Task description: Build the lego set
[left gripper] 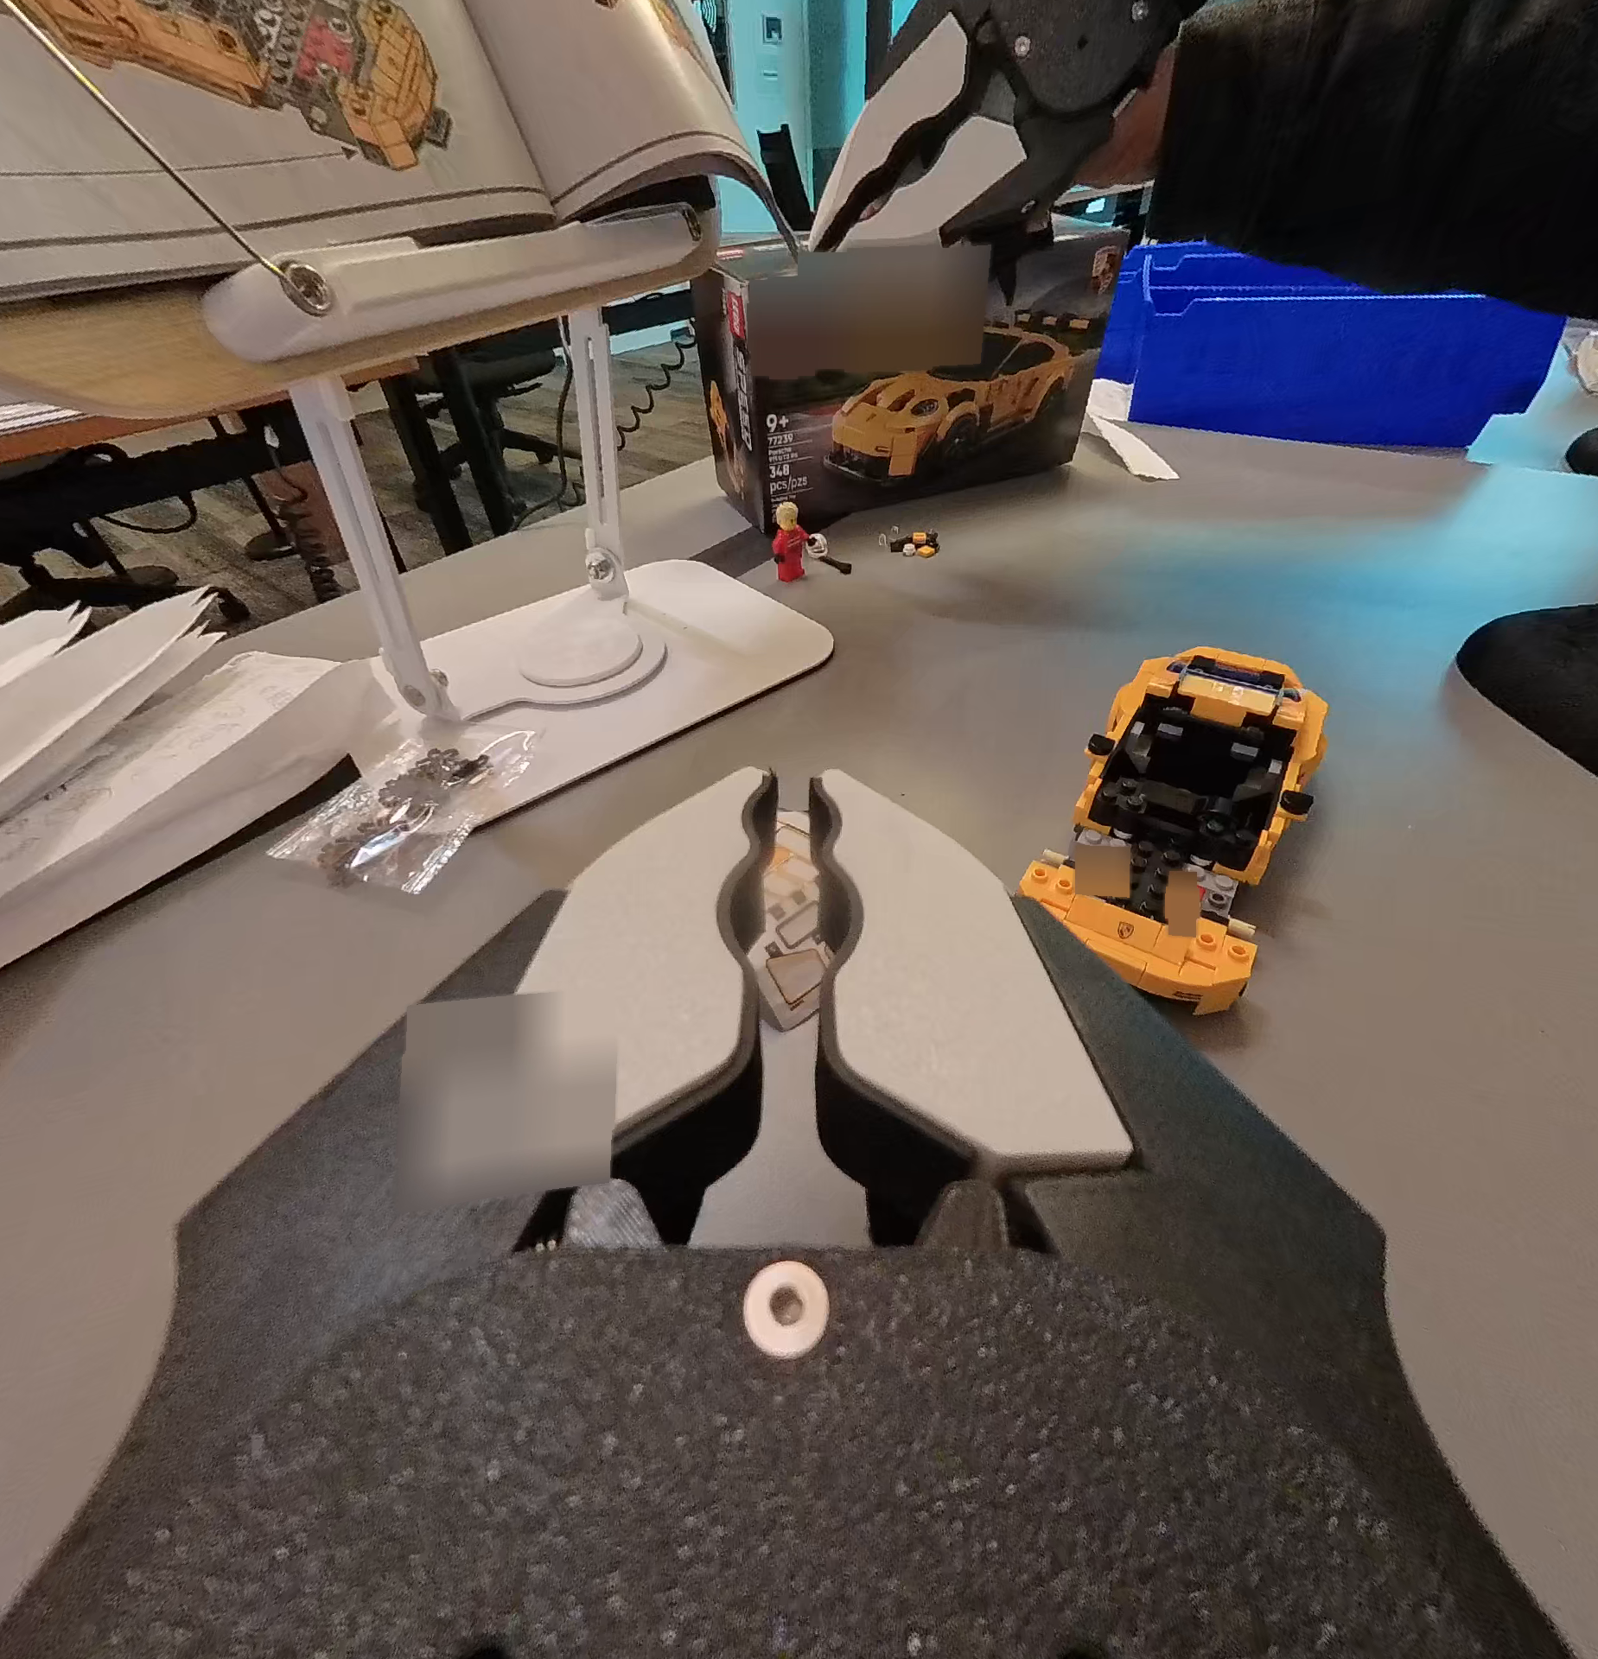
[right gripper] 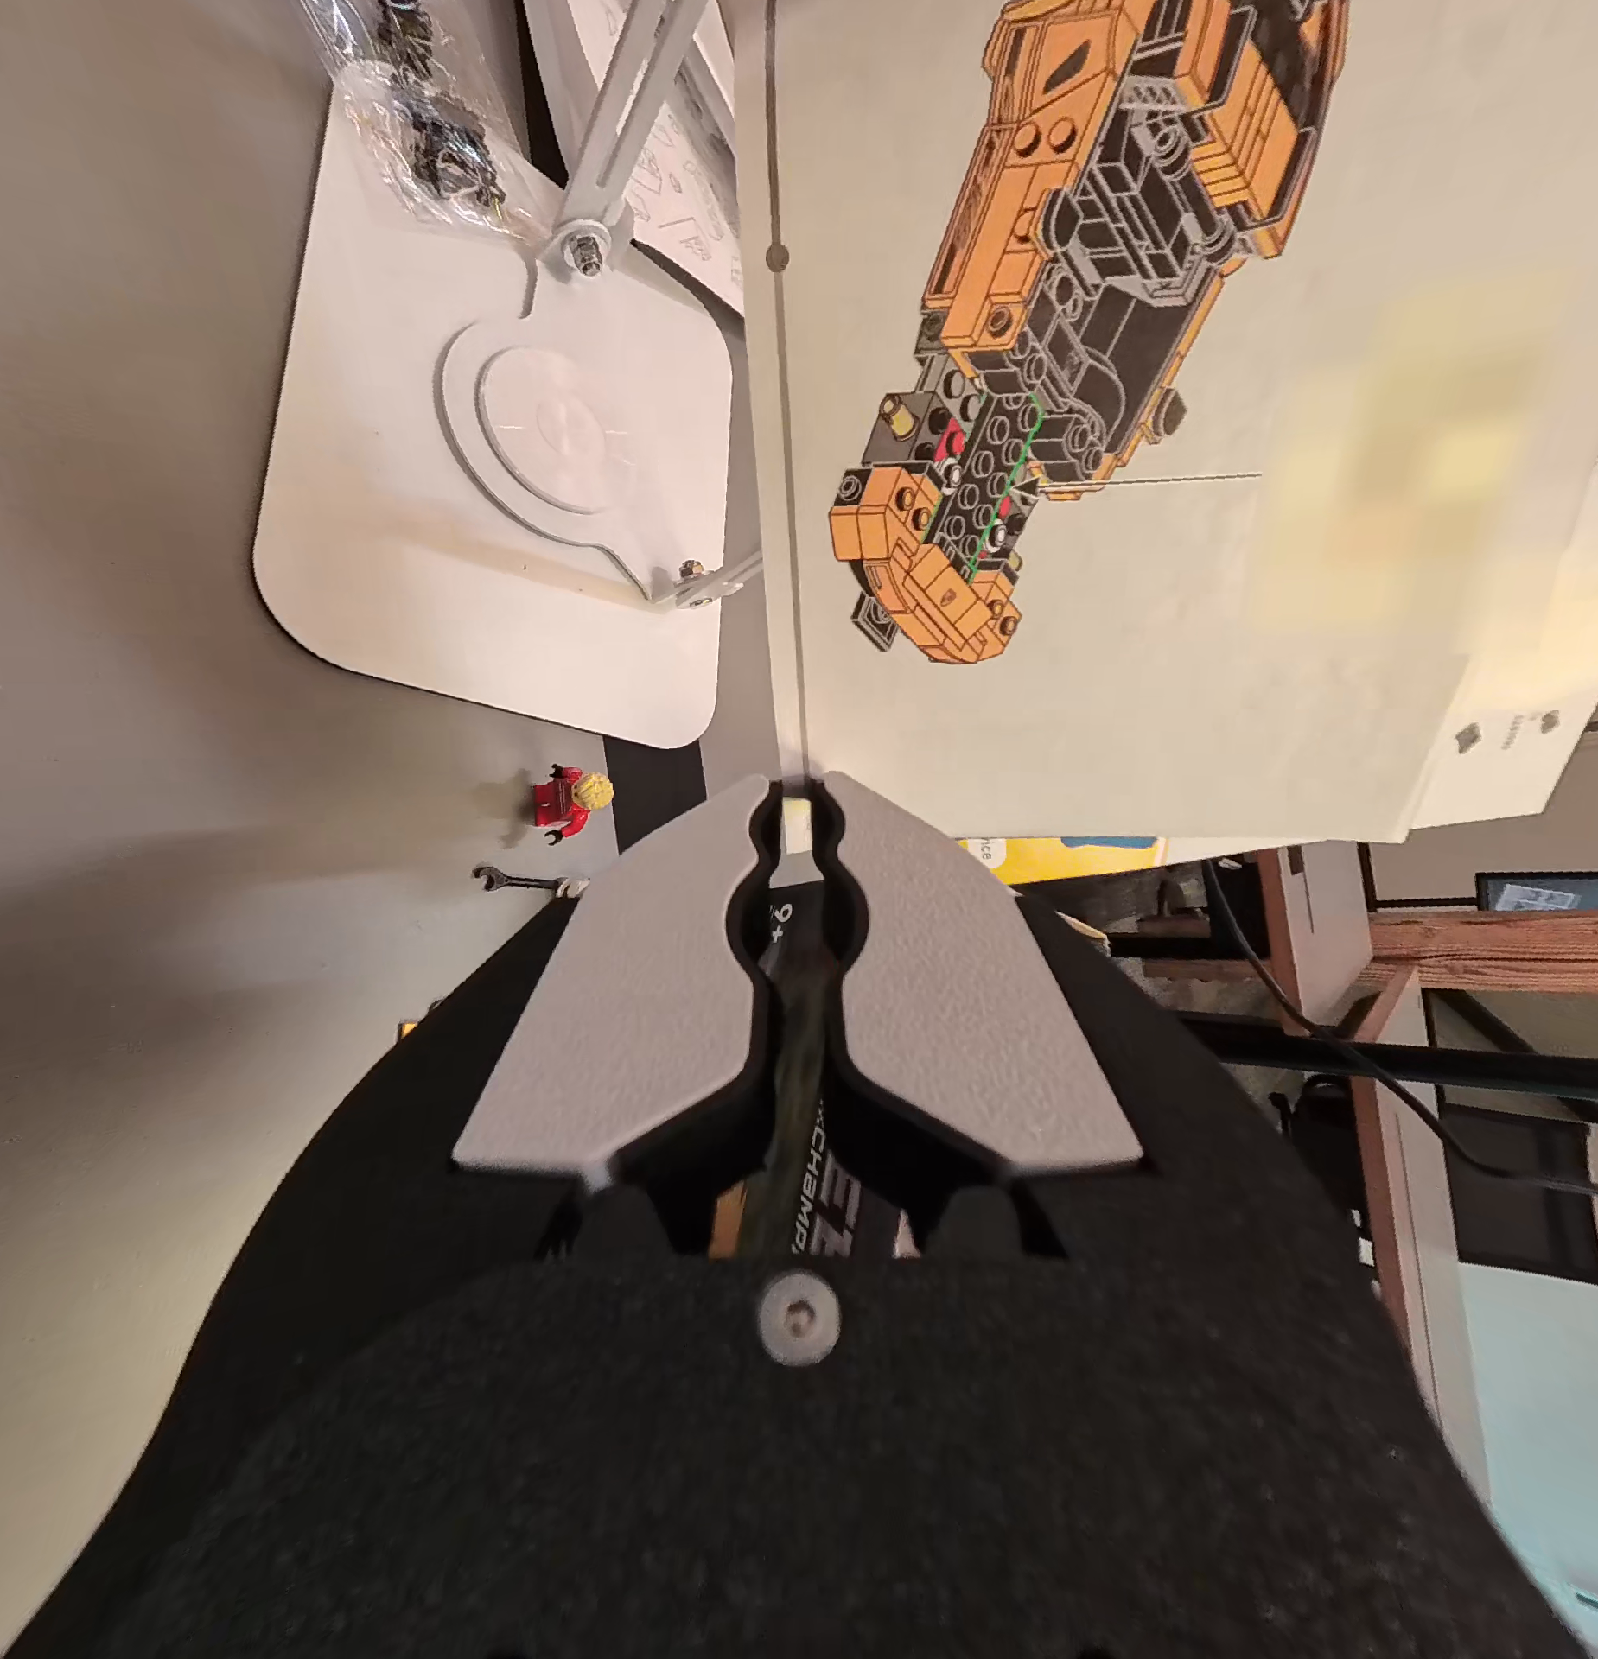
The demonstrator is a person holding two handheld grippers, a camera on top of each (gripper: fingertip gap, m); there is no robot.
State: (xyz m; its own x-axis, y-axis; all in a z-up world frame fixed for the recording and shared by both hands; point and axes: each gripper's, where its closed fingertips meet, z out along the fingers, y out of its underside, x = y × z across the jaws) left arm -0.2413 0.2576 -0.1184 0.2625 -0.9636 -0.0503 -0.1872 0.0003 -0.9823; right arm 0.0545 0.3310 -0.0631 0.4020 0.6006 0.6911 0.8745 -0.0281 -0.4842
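The half-built yellow lego car (left gripper: 1181, 826) sits on the grey table (left gripper: 957, 628), to the right of my left gripper (left gripper: 792, 781). My left gripper is shut and empty, hovering over a sticker sheet (left gripper: 790, 925) that lies flat on the table. My right gripper (right gripper: 795, 790) is shut on the lower edge of a page of the instruction booklet (right gripper: 1136, 628). It shows in the left wrist view (left gripper: 817, 241) at the top, beside the booklet (left gripper: 238, 135) on its stand.
The white stand base (left gripper: 687, 646) is ahead to the left, with a clear bag of black parts (left gripper: 409, 808) in front of it. The set's box (left gripper: 912, 404), a red minifigure (left gripper: 788, 541) and small loose pieces (left gripper: 912, 543) lie farther back. Blue bins (left gripper: 1316, 359) stand at the back right, torn paper bags (left gripper: 77, 700) at the left. Left tips to right tips: about 30 centimetres.
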